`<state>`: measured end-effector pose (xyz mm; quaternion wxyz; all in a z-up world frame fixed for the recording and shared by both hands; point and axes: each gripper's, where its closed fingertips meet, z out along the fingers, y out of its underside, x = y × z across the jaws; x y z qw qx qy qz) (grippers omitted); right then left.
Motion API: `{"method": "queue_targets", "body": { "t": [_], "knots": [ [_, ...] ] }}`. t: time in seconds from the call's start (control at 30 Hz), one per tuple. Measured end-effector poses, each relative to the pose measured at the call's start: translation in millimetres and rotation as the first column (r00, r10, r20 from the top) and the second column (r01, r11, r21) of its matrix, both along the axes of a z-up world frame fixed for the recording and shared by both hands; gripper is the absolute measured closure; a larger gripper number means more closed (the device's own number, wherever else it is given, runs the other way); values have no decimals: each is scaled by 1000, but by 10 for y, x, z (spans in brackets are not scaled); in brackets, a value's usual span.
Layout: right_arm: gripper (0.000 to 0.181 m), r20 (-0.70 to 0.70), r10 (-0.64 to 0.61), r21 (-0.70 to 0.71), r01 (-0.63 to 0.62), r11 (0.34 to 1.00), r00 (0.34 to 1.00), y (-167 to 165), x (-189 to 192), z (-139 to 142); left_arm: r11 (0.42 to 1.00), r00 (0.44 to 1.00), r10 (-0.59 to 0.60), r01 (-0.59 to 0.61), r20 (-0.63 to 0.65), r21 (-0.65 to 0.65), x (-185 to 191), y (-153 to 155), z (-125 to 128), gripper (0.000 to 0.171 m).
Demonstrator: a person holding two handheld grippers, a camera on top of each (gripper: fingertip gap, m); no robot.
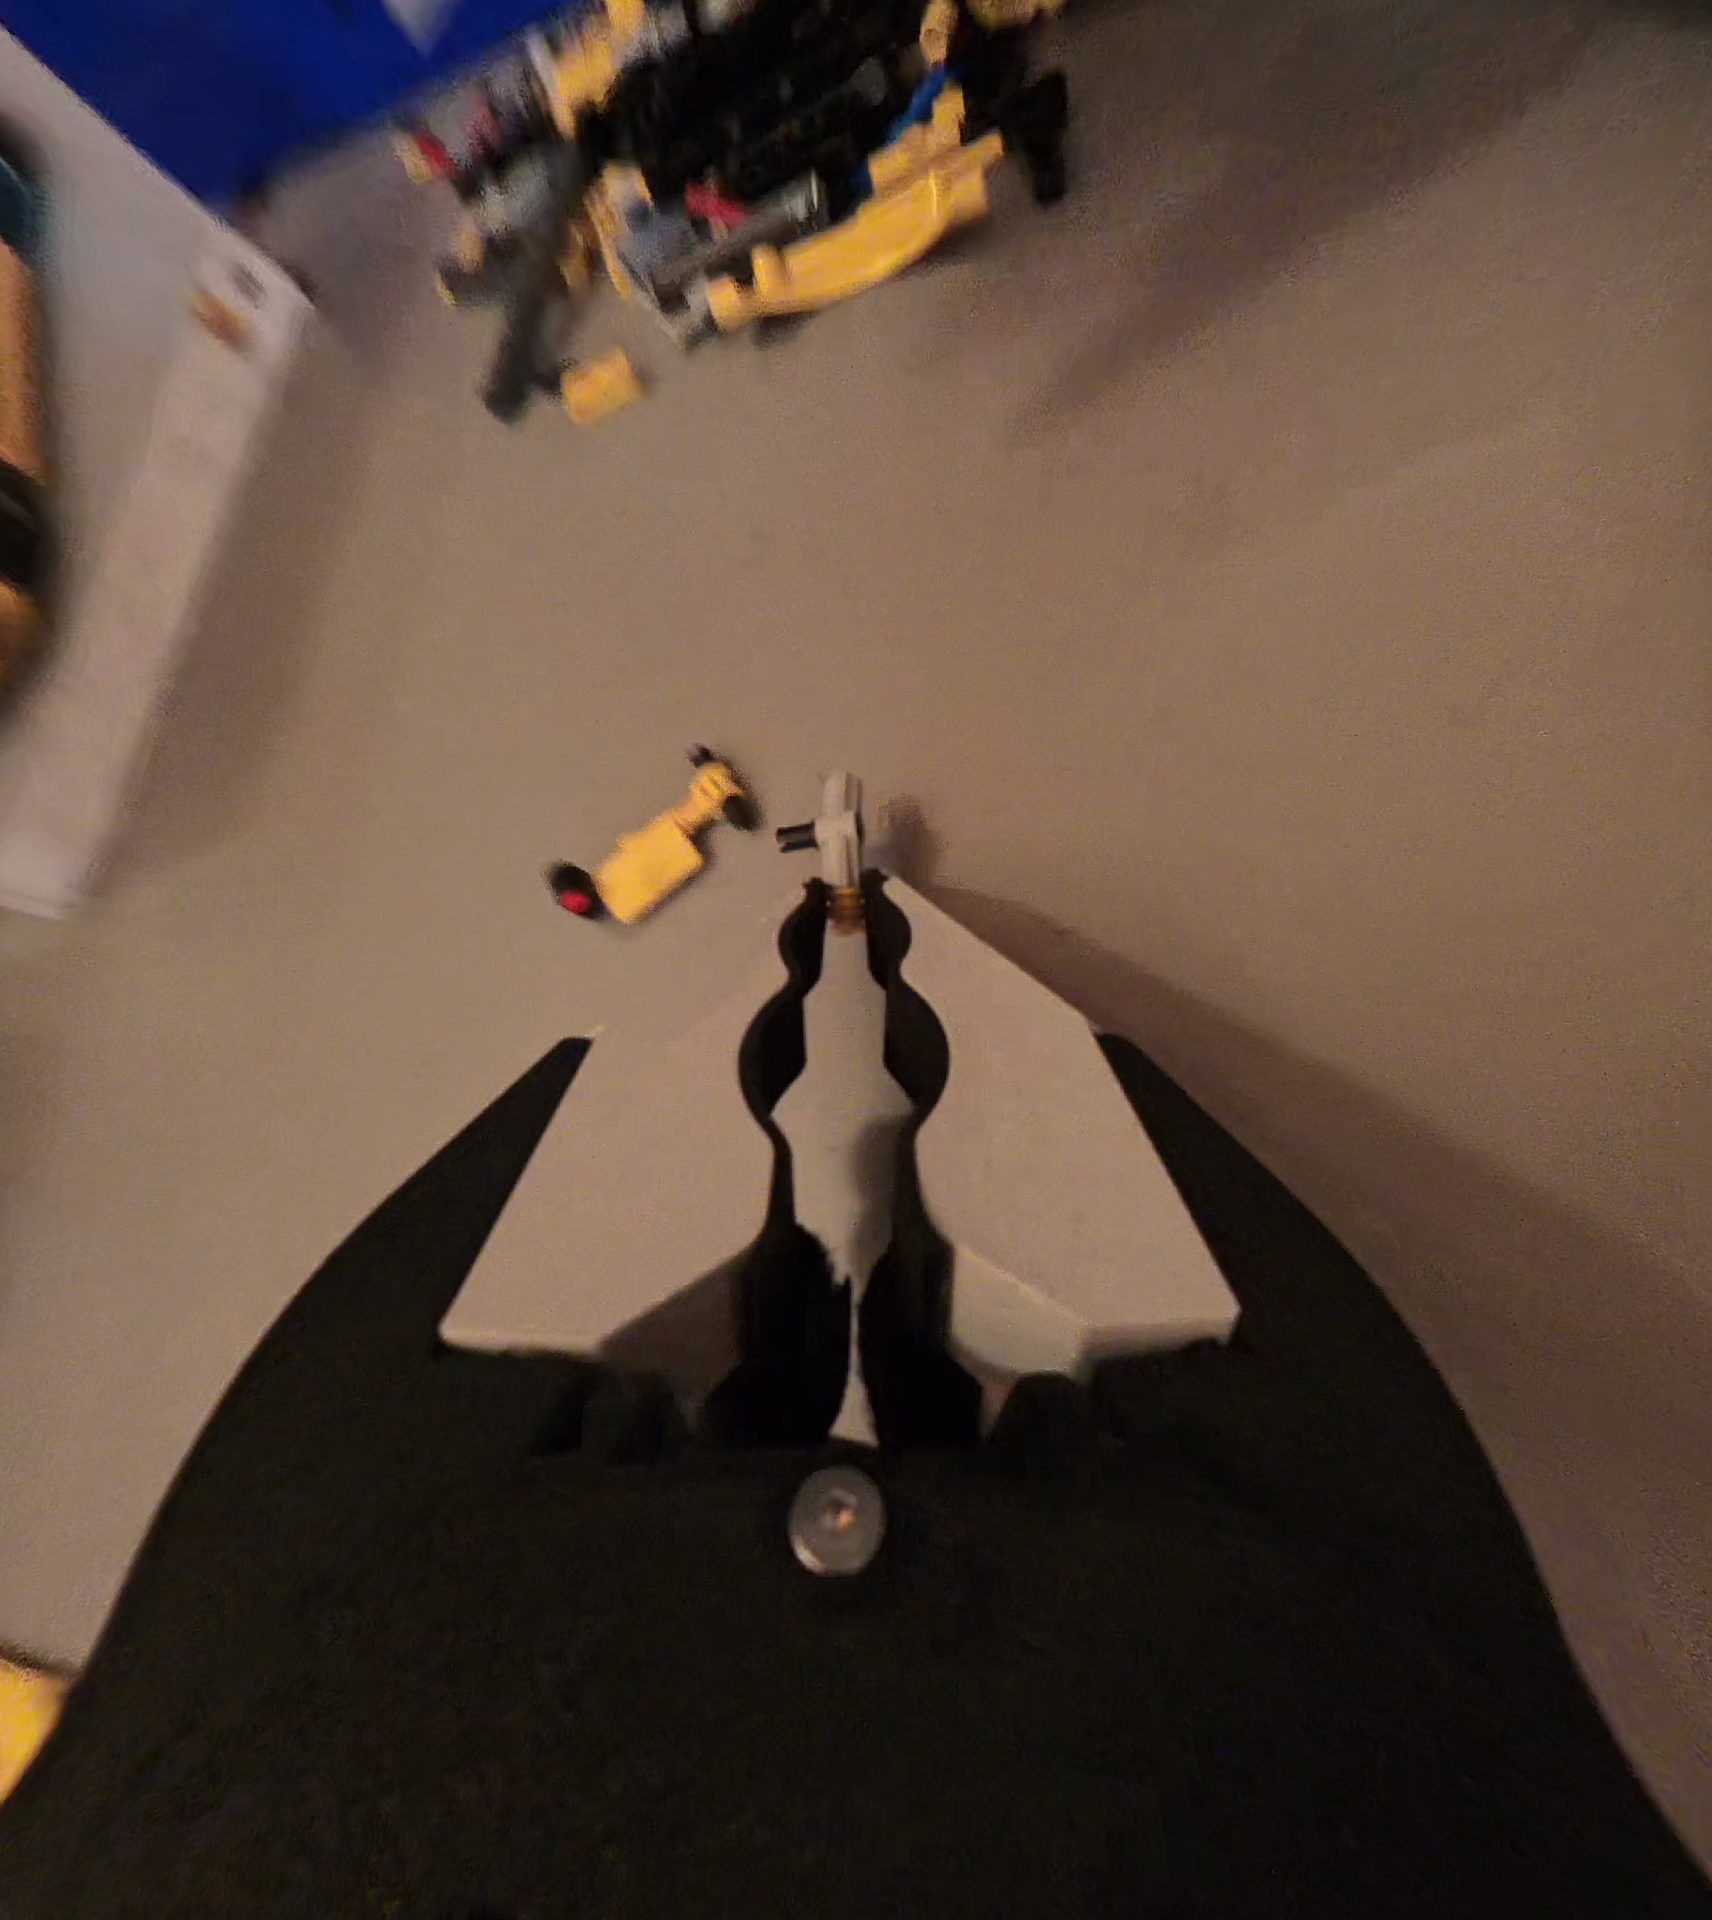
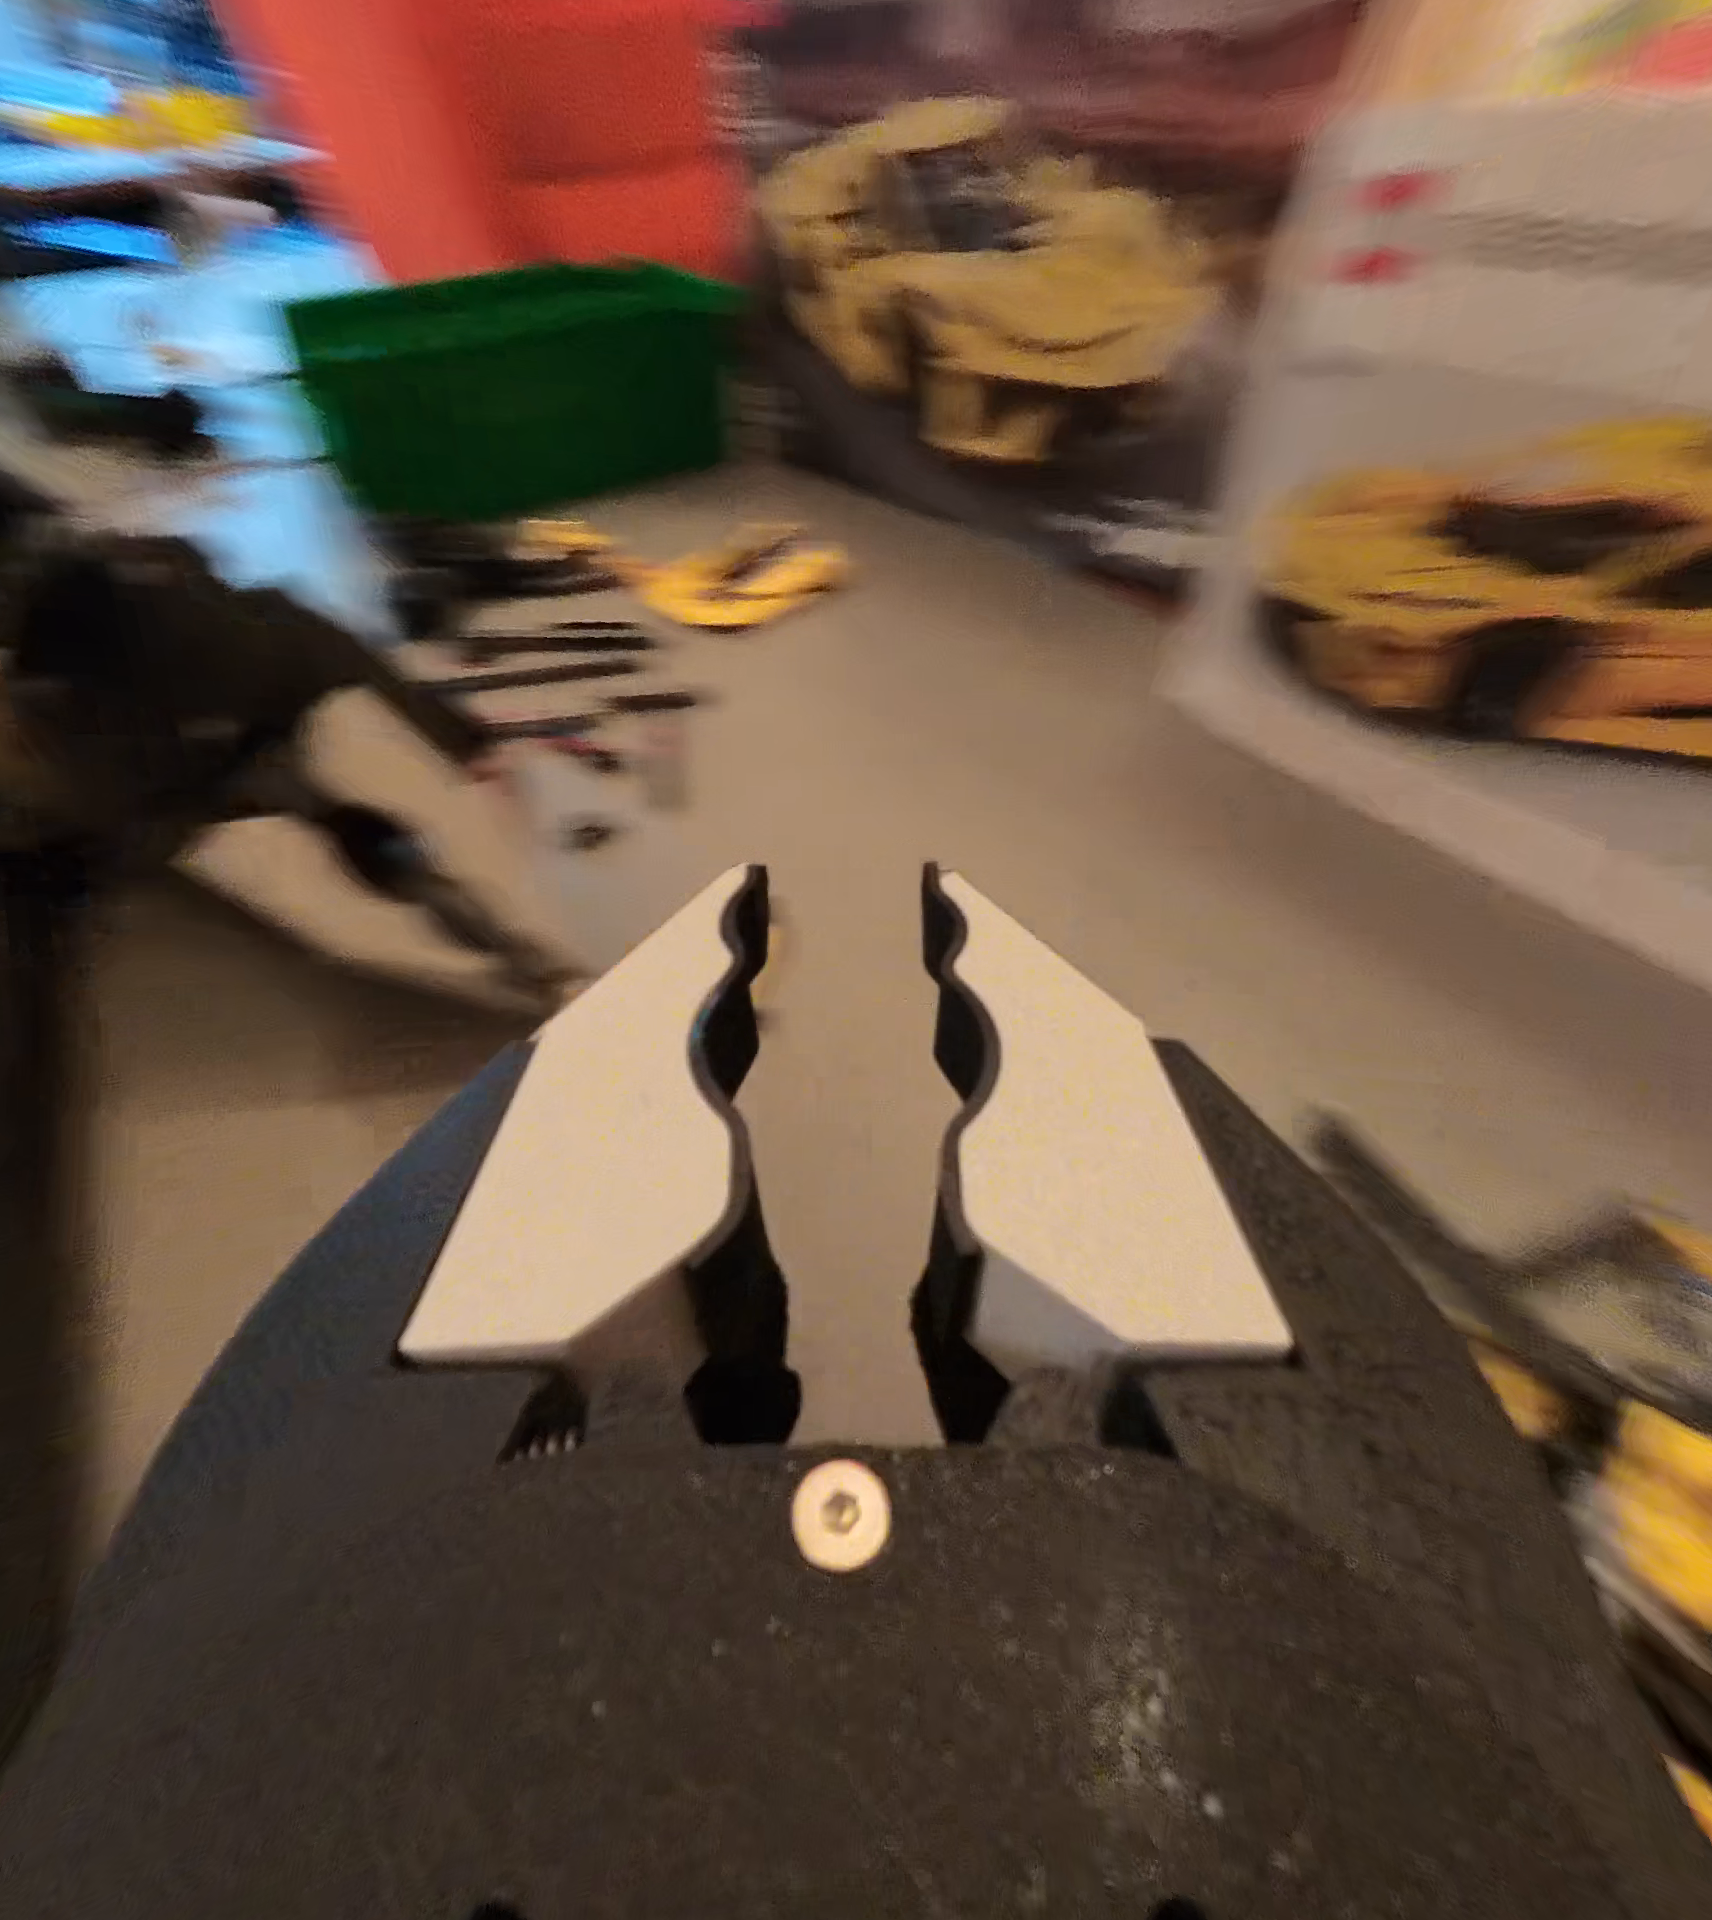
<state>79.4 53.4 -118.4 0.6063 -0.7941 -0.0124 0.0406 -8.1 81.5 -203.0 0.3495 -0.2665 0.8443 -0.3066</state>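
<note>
- Left wrist view: the left gripper [image 1: 844, 902] has its jaws pinched on a small white connector piece [image 1: 839, 821], held only by a thin tan end at the very fingertips, above the grey table [image 1: 1247, 644].
- A yellow brick part [image 1: 660, 847] lies just beside it at ten o'clock; the half-built yellow and black model [image 1: 758, 177] sits well apart at twelve, a white box [image 1: 135, 582] at nine.
- With so shallow a grip, the piece could twist or drop.
- Right wrist view: the right gripper [image 2: 844, 883] has its jaws spread, holding nothing.
- The heavy blur suggests fast motion; it could strike the loose black parts [image 2: 561, 665] at eleven or the green bin [image 2: 519, 384].
</note>
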Motion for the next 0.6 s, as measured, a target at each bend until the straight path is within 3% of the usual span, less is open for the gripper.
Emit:
{"method": "queue_targets", "body": {
  "t": [0.03, 0.1, 0.17, 0.33, 0.6],
  "knots": [
    [152, -71, 95, -19, -97, 995, 993, 55, -210, -46, 997, 993, -41, 34, 109, 64, 13, -12, 107, 165],
    [158, -187, 171, -69, -186, 980, 967, 133, -417, -161, 984, 954, -117, 74, 276, 163, 1, -66, 300, 165],
    [161, -282, 254, -73, -285, 956, 925, 187, -616, -221, 978, 931, -134, 68, 339, 198, -10, -99, 405, 165],
    [161, -409, 372, -87, -441, 893, 833, 224, -920, -306, 970, 916, -136, 45, 378, 239, 5, -81, 454, 165],
    [175, -460, 374, -53, -445, 894, 805, 239, -921, -270, 946, 885, -175, 30, 431, 324, -11, -80, 506, 165]
  ]
}}
